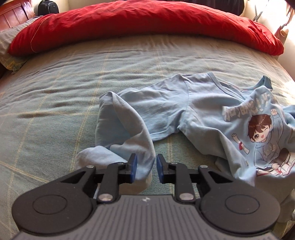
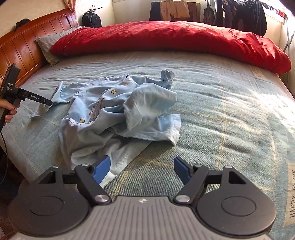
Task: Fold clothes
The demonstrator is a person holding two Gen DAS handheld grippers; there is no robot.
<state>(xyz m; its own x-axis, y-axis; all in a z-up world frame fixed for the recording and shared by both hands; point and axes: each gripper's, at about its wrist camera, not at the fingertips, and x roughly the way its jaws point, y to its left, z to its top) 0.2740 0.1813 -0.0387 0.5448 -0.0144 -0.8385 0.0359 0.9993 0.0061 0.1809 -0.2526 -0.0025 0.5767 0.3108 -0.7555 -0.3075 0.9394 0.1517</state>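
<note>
A crumpled light blue shirt point(image 1: 175, 103) with a cartoon print point(image 1: 261, 133) lies on the checked green bedsheet point(image 1: 55, 92). My left gripper point(image 1: 146, 166) is nearly closed with a bunched sleeve between its blue pads. The right wrist view shows that same gripper point(image 2: 36, 97) at the shirt's left edge, held by a hand point(image 2: 10, 110), with the cloth raised at its tip. My right gripper point(image 2: 142, 168) stands wide open low over the bed. Its left pad point(image 2: 101, 169) overlaps the near hem of the shirt point(image 2: 114, 114), and nothing is between its fingers.
A red duvet point(image 2: 166, 35) lies rolled along the far side of the bed. A wooden headboard point(image 2: 27, 46) and a grey pillow point(image 2: 49, 46) are at the left. A black backpack point(image 2: 91, 19) and hanging dark clothes point(image 2: 239, 14) stand beyond. Bare sheet point(image 2: 230, 110) spreads to the right.
</note>
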